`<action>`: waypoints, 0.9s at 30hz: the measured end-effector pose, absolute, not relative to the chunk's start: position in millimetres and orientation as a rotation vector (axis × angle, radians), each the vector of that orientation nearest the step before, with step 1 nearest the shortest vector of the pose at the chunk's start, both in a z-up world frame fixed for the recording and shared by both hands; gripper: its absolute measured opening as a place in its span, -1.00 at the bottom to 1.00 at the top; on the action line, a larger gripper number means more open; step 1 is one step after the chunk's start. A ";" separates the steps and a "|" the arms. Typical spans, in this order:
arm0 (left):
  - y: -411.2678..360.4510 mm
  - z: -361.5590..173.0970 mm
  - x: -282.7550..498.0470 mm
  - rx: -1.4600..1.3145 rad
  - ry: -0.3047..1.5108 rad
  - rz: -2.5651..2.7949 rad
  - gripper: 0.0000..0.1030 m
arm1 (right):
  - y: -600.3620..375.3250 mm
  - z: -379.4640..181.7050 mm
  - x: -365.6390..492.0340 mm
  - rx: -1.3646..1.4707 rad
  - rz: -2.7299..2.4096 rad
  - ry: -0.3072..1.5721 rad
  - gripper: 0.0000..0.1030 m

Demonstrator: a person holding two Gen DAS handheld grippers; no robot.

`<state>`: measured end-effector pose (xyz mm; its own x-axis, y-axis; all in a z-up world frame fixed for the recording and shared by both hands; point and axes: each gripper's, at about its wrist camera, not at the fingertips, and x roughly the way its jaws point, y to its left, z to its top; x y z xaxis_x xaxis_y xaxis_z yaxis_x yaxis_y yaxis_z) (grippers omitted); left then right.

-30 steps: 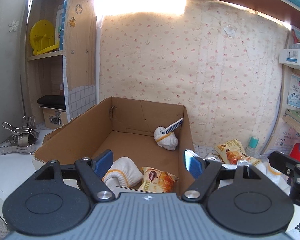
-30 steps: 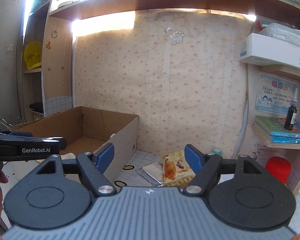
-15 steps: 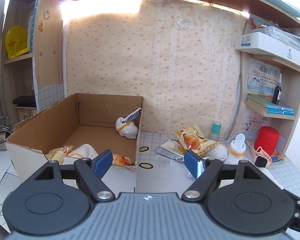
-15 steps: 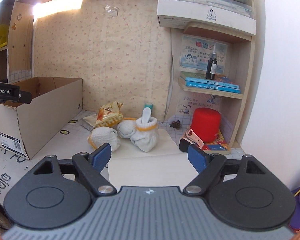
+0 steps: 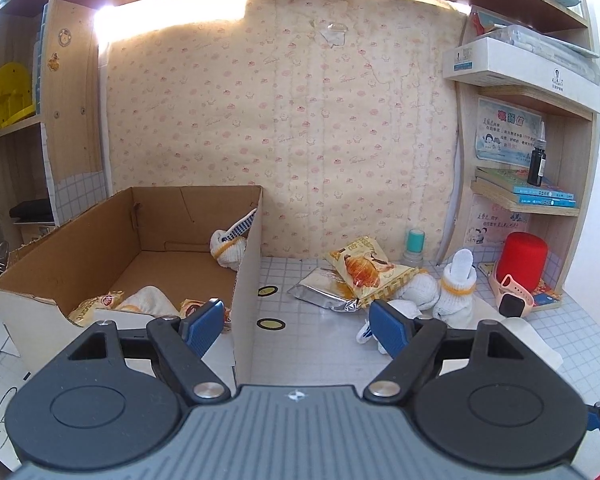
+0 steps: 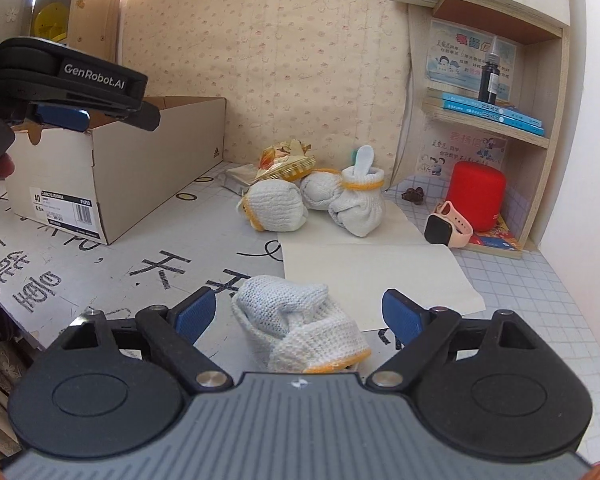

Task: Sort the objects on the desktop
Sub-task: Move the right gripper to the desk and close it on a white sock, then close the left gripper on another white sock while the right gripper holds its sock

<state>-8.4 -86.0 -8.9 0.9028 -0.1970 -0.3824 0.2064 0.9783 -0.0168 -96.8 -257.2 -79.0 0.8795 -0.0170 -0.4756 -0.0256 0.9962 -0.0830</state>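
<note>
An open cardboard shoe box [image 5: 246, 264] [image 6: 152, 184] stands on the left of the desk and holds rolled gloves and snack packets. A yellow snack bag [image 5: 366, 270] [image 6: 286, 160] lies on a silver packet [image 5: 324, 294] to its right, beside several rolled white gloves [image 5: 456, 288] [image 6: 354, 200]. My left gripper [image 5: 298, 324] is open and empty above the box's near right corner. My right gripper [image 6: 300, 318] is open, with a rolled white glove [image 6: 300, 328] on the desk between its fingers, untouched.
A red cylinder [image 6: 476, 192] and a pink smartwatch [image 6: 448, 228] sit at the right by a shelf unit with books and a dark bottle [image 6: 488, 78]. A white paper sheet [image 6: 372, 272] lies on the desk. A teal-capped bottle [image 5: 414, 244] stands at the back wall.
Both grippers have pulled back and swung right. The right gripper dropped low over the near desk, bringing a rolled glove between its open fingers. Both stay open.
</note>
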 end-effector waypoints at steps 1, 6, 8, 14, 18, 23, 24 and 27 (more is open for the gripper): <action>-86.9 -8.9 -8.0 0.026 0.393 -0.215 0.60 | -254.5 -81.6 -95.2 -0.097 0.009 0.506 0.71; -93.5 -11.7 -7.0 0.040 0.394 -0.241 0.60 | -253.5 -92.8 -87.2 -0.098 0.000 0.538 0.68; -96.8 -14.0 -8.7 0.042 0.392 -0.254 0.60 | -256.6 -96.0 -82.9 -0.084 -0.005 0.549 0.65; -114.4 -25.3 -6.8 0.062 0.403 -0.307 0.61 | -267.7 -100.3 -72.2 -0.055 -0.028 0.561 0.14; -135.8 -31.8 -0.5 0.104 0.389 -0.344 0.62 | -268.9 -98.1 -67.3 -0.071 -0.042 0.551 0.04; -155.9 -38.4 18.4 0.087 0.398 -0.388 0.62 | -279.3 -95.0 -67.3 -0.083 -0.076 0.539 0.04; -159.2 -39.9 22.3 0.080 0.405 -0.391 0.62 | -282.8 -94.0 -67.8 -0.082 -0.082 0.536 0.04; -174.3 -46.7 38.6 0.059 0.442 -0.401 0.62 | -295.7 -91.9 -67.7 -0.084 -0.123 0.529 0.04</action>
